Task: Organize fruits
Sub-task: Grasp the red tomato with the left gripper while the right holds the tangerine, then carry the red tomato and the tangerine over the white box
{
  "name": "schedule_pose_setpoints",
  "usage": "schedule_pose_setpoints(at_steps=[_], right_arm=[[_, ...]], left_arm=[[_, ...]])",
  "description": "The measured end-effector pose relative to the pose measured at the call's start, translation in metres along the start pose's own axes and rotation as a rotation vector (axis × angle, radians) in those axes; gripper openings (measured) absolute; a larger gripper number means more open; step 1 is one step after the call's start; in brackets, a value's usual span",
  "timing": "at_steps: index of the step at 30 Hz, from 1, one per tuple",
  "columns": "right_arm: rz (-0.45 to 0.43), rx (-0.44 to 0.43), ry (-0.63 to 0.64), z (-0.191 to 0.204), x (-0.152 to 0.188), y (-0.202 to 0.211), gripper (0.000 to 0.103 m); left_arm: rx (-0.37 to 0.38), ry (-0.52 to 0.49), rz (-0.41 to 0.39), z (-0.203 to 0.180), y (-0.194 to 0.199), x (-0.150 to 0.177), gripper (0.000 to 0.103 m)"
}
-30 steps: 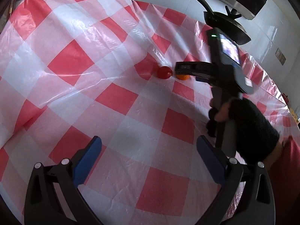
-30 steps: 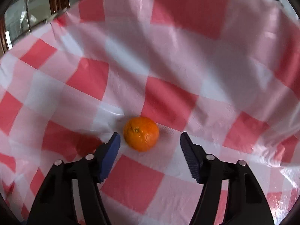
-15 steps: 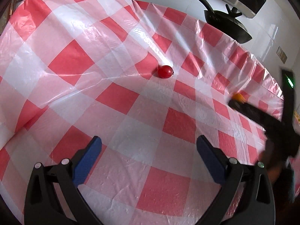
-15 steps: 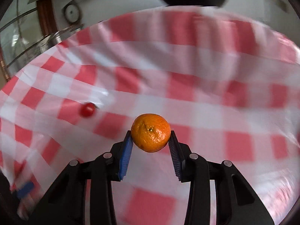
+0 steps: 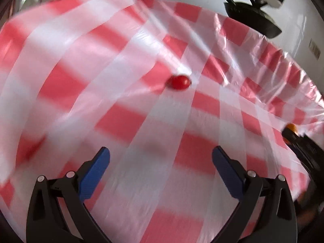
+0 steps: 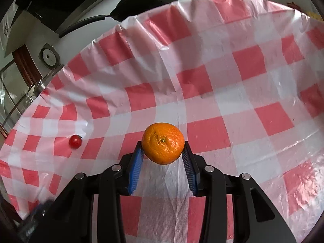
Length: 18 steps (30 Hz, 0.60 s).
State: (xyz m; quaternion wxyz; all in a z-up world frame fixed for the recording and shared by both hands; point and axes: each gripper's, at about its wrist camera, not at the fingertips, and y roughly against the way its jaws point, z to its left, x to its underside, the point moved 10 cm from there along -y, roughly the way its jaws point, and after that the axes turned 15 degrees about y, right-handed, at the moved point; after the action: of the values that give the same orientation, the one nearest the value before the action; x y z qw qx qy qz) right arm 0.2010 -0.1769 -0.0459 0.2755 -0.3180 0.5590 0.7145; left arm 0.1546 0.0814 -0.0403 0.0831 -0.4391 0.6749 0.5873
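Observation:
My right gripper (image 6: 163, 148) is shut on an orange mandarin (image 6: 163, 142), held above the red-and-white checked tablecloth (image 6: 232, 93). A small red tomato (image 6: 75, 141) lies on the cloth, far to the left of the mandarin. In the left wrist view the same tomato (image 5: 178, 82) sits ahead of my left gripper (image 5: 161, 155), which stands open and empty, well short of it. At that view's right edge the right gripper (image 5: 292, 136) shows with a bit of the mandarin (image 5: 291, 127).
A black frying pan (image 6: 145, 0) hangs past the table's far edge, also seen as a dark pan (image 5: 253, 18) at the top right of the left wrist view. A round dial (image 6: 48, 56) and a window frame stand beyond the left edge. The cloth's edge (image 5: 293, 77) curves along the right.
My right gripper closed on the mandarin, lifted it off the cloth and carried it away to the right. The left gripper shifted toward the tomato, which now looks nearer.

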Motion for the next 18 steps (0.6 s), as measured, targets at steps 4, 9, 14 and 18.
schedule_pose_setpoints(at_steps=[4,9,14,18], right_arm=[[0.004,-0.023,-0.017,0.000,0.002,-0.001,0.039],[0.014,-0.026,-0.018,0.001,0.002,-0.005,0.039],[0.023,-0.029,-0.015,0.002,0.003,-0.007,0.039],[0.025,-0.031,-0.018,0.003,0.003,-0.007,0.039]], left_arm=[[-0.063,-0.037,0.036,-0.028,-0.051,-0.028,0.084],[-0.119,-0.087,0.084,-0.043,-0.094,-0.051,0.062],[-0.093,-0.179,0.081,-0.061,-0.112,-0.065,0.046],[-0.017,-0.186,0.075,-0.066,-0.100,-0.057,0.035]])
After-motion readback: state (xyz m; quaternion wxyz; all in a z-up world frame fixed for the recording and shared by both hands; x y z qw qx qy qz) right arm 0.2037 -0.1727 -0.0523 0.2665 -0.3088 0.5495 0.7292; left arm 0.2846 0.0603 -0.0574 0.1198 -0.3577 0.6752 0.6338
